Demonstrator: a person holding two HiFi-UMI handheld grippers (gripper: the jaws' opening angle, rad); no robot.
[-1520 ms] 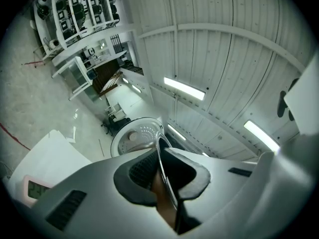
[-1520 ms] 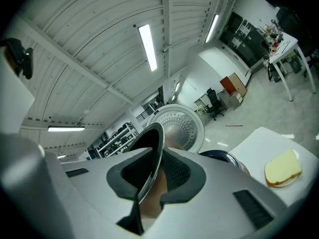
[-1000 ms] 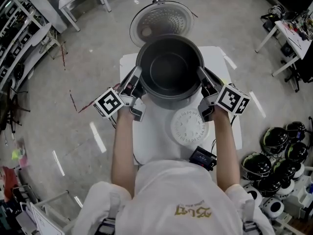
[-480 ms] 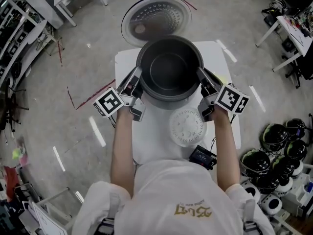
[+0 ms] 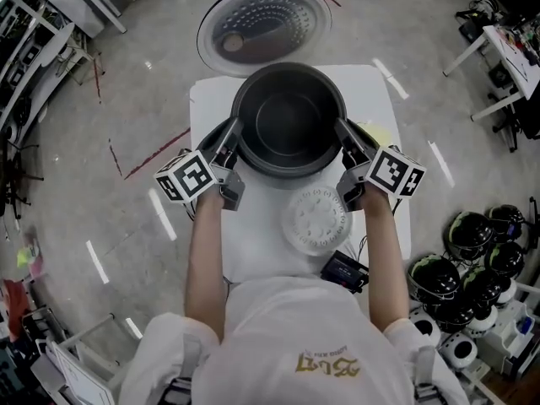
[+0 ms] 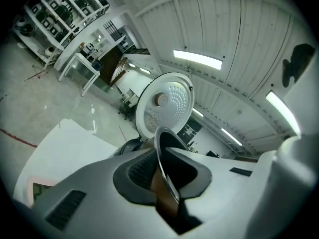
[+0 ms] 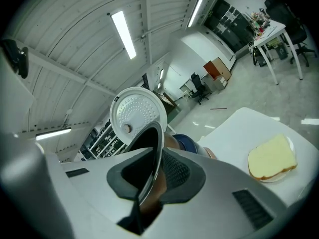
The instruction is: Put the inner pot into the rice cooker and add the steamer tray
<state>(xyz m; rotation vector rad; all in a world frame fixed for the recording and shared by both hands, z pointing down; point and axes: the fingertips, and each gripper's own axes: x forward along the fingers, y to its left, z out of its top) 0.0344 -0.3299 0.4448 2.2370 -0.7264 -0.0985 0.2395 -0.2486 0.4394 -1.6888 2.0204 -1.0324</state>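
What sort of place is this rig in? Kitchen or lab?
Probably a lab or workshop, not a kitchen: polished grey concrete floor, metal storage racks packed with gear at left, and a cluster of round black-and-white appliances parked on the floor at right.

Head view overhead, gripper views close (sharing inner pot [image 5: 288,123])
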